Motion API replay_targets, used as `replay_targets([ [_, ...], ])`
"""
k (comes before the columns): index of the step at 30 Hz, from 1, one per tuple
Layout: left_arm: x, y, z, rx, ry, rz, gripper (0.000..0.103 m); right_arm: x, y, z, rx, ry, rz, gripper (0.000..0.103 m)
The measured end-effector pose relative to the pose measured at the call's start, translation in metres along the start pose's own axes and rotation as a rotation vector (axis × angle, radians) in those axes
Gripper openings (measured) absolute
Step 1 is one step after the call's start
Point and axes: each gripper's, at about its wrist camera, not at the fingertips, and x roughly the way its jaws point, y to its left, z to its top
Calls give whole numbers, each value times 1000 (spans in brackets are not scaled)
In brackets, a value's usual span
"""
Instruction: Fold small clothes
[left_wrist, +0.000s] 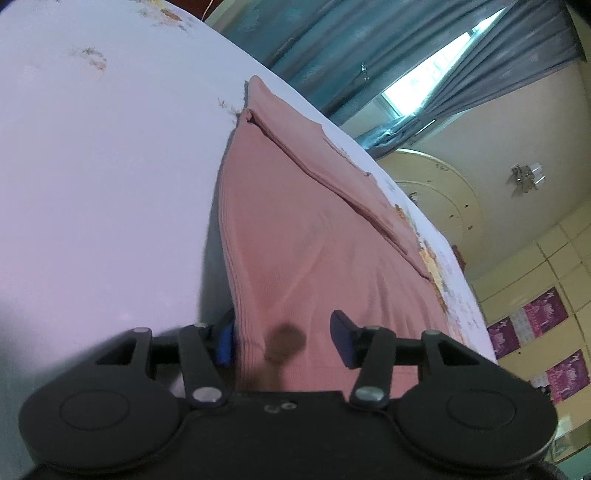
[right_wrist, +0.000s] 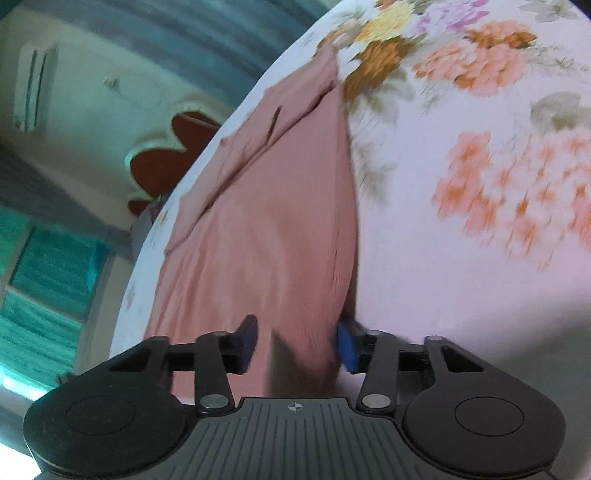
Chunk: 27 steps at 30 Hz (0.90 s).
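A: What does the garment look like?

B: It is a dusty-pink ribbed knit garment (left_wrist: 295, 236), soft and finely lined, lying on a pale lilac bed sheet printed with orange, yellow and purple flowers (right_wrist: 480, 155). The far part lies flat with an overlapping fold and a seam line running along it; the near part rises in a taut, fanned wedge towards both cameras.

A: And the grippers?

B: The black hand-held left gripper (left_wrist: 286, 341) has the near hem between its blue pads (left_wrist: 224, 343). One pad touches the ribbed edge; the other stands clear on the cloth's far side, so the jaws are parted with fabric between them, and I cannot tell if it is truly pinched. The black hand-held right gripper (right_wrist: 297, 343) sits the same way at the other corner: jaws apart, pink cloth filling the gap, one blue pad against the garment's edge. Whether that one is clamping I cannot tell either.

A: Anything around?

B: Teal curtains (left_wrist: 314, 48) with a bright window strip, a cream ceiling with a round moulding (left_wrist: 439, 192), magenta posters (left_wrist: 543, 314) on a panelled wall, and a white air conditioner (right_wrist: 33, 88) in the right view. The sheet there is motion-blurred. Nothing lies on the garment.
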Motion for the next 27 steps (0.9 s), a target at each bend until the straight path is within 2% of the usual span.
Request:
replay_targets([
  [1,-1,1,0,-5,3,-4,18,-1,-1,-3,18,-7,10,19],
  [2,-2,1,0,-19,-8,-14,7,0,-2,-2,34,-7,24,18],
  [4,-14,-1,0,-26,-85,-66,7,-12,-2,-3,57,-75,63,18],
  [5,-17,-2,0,-23,-104,-57,7,-21,-1,-3,74,-111,95,18],
  [7,-11,0,-1,-10,-63,13,7,-30,-1,-2,64,-148,111,18],
  [8,-4,4,-3,-7,-18,64,7,-29,-3,-2,64,-142,85,17],
  [9,1,7,-6,-11,-3,78,7,-22,-9,-3,65,-108,29,16],
  [10,-1,10,-7,-48,-28,52,7,-14,-16,-4,73,-70,-14,12],
  [11,-3,13,-6,-88,-39,41,7,-11,-20,-6,84,-62,-17,12],
  [14,-9,9,-4,-102,-77,6,7,-23,-14,0,93,-133,37,12],
  [17,-12,2,3,-108,-100,-26,7,-28,5,20,36,-168,51,11],
  [22,-12,-25,45,-103,-183,-118,7,-32,38,59,-14,-246,98,11],
  [27,24,-48,120,-96,-232,-181,7,-15,62,127,-22,-331,112,10],
])
